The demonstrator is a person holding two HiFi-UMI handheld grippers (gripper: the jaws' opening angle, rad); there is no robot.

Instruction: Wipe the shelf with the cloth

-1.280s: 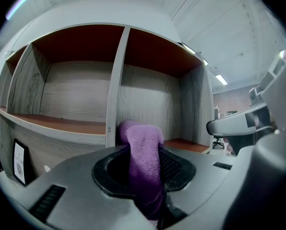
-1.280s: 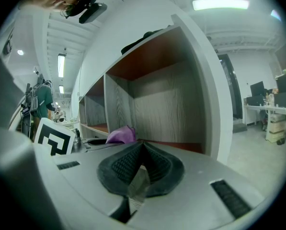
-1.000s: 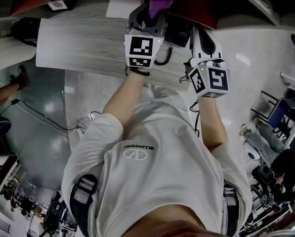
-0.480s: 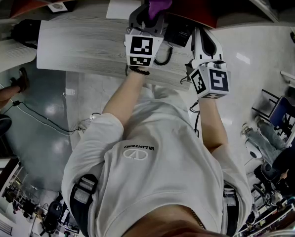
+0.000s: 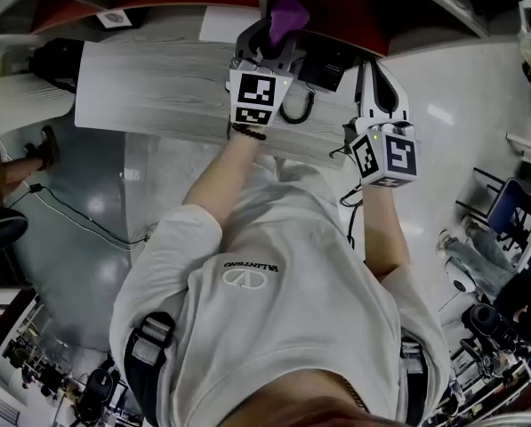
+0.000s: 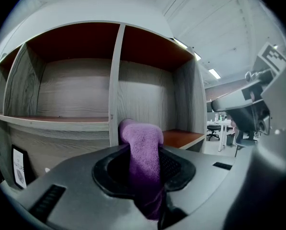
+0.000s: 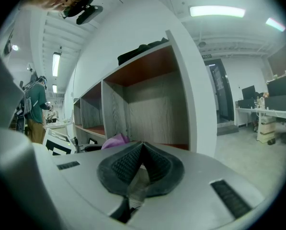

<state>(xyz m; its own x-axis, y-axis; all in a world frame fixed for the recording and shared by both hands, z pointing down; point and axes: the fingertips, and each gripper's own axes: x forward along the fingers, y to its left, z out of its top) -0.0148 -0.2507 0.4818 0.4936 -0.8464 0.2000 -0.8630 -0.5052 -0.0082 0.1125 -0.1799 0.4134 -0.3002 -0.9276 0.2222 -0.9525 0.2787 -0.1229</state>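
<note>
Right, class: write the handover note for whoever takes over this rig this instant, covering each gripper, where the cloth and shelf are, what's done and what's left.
Left gripper: shut on the purple cloth, which sticks up out of the jaws.
Right gripper: shut, empty, held beside the left.
Shelf unit: straight ahead, with open compartments. The cloth is in front of the upright divider; contact cannot be seen.
Done: cloth is in hand.
Left: press the cloth onto a shelf board and wipe. Nothing shows whether any board is already wiped.

Strip lights shine over a glossy floor.
</note>
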